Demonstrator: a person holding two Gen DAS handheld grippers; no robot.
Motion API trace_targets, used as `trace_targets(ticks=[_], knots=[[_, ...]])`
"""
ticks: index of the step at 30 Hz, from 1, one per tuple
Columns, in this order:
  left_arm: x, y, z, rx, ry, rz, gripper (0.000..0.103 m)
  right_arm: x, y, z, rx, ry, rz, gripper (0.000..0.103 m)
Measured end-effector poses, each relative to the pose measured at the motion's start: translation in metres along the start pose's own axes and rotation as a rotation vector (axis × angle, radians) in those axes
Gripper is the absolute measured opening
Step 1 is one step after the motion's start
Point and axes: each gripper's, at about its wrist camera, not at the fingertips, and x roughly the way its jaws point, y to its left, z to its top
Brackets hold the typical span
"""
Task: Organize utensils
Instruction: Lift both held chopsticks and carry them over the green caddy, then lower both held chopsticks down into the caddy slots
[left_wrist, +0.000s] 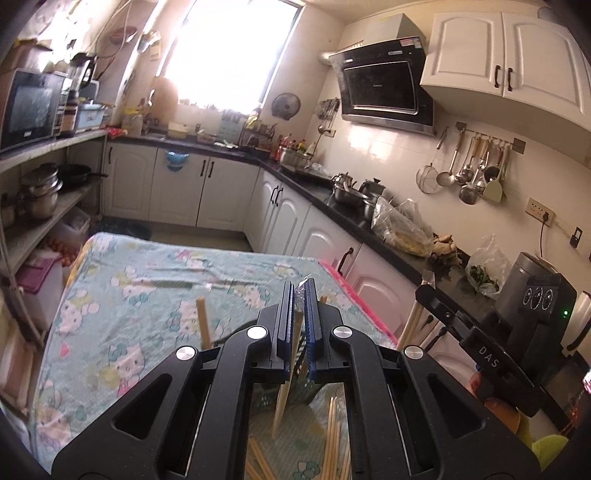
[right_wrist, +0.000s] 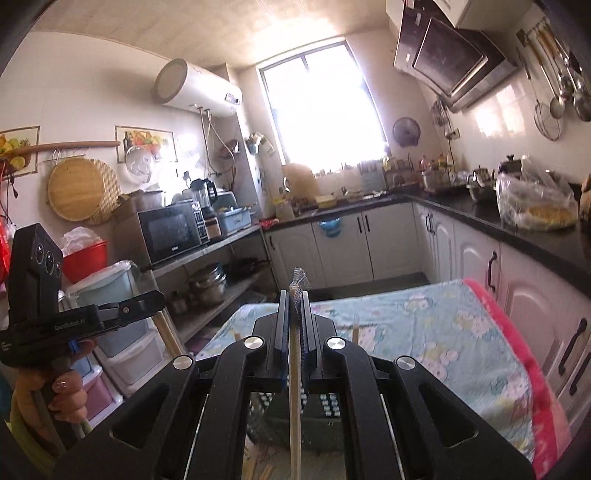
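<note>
While both grippers are hanging above the tabletop (left_wrist: 155, 273), I am pinching one chopstick (left_wrist: 286, 373) in the left gripper (left_wrist: 299, 295) fingers and another chopstick (right_wrist: 294, 387) in the right gripper (right_wrist: 295, 295) fingers; loose chopsticks (left_wrist: 334, 435) are lying below.
</note>
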Motion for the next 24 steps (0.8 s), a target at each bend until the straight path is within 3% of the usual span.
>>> trace_targets(ticks=[15, 24], knots=[[0.017, -0.025, 0.038, 0.079, -0.058, 0.014, 0.003, 0.005, 0.0, 0.036, -0.035, -0.101, -0.021, 0.005], [0.045, -0.019, 0.037, 0.074, -0.05, 0.05, 0.003, 0.018, 0.0, 0.052, -0.061, -0.153, -0.041, 0.005]])
